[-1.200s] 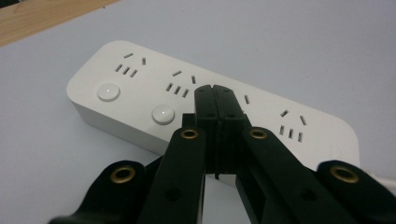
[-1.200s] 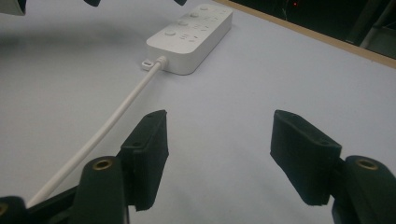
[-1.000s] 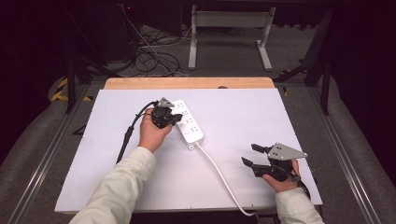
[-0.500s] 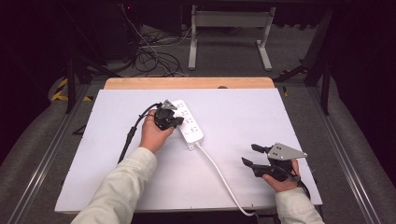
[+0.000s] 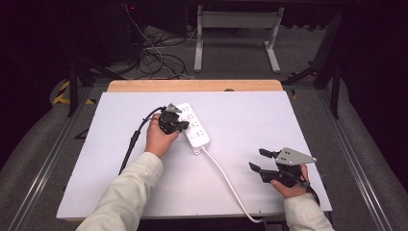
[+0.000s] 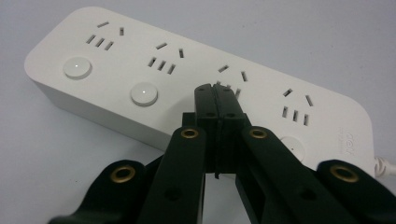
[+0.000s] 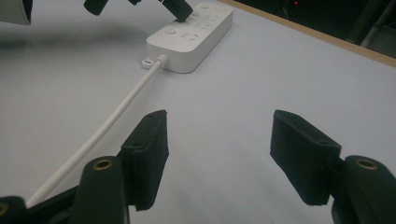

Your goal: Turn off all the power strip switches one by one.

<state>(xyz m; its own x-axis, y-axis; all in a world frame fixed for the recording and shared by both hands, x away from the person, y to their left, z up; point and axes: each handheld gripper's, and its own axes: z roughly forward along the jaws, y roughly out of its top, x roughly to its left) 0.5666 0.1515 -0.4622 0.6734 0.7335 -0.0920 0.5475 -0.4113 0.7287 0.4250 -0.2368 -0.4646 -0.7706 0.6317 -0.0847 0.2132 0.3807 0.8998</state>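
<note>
A white power strip (image 5: 193, 126) with several sockets and round buttons lies on the white table top (image 5: 250, 115), left of centre. My left gripper (image 5: 180, 126) is shut with nothing between its jaws, and its tips (image 6: 215, 91) rest at the third socket of the strip (image 6: 140, 60); whether they press on it I cannot tell. The strip's white cord (image 5: 226, 178) runs toward the front edge. My right gripper (image 5: 257, 160) stands open near the front right, its jaws (image 7: 219, 140) level over bare table, right of the cord (image 7: 116, 112). The strip (image 7: 191, 35) lies farther off.
A wooden strip (image 5: 192, 85) borders the table's far edge. A black cable (image 5: 132, 144) trails from the left gripper toward the table's left front. Loose cables (image 5: 159, 57) and a metal stand (image 5: 235, 33) are on the floor beyond.
</note>
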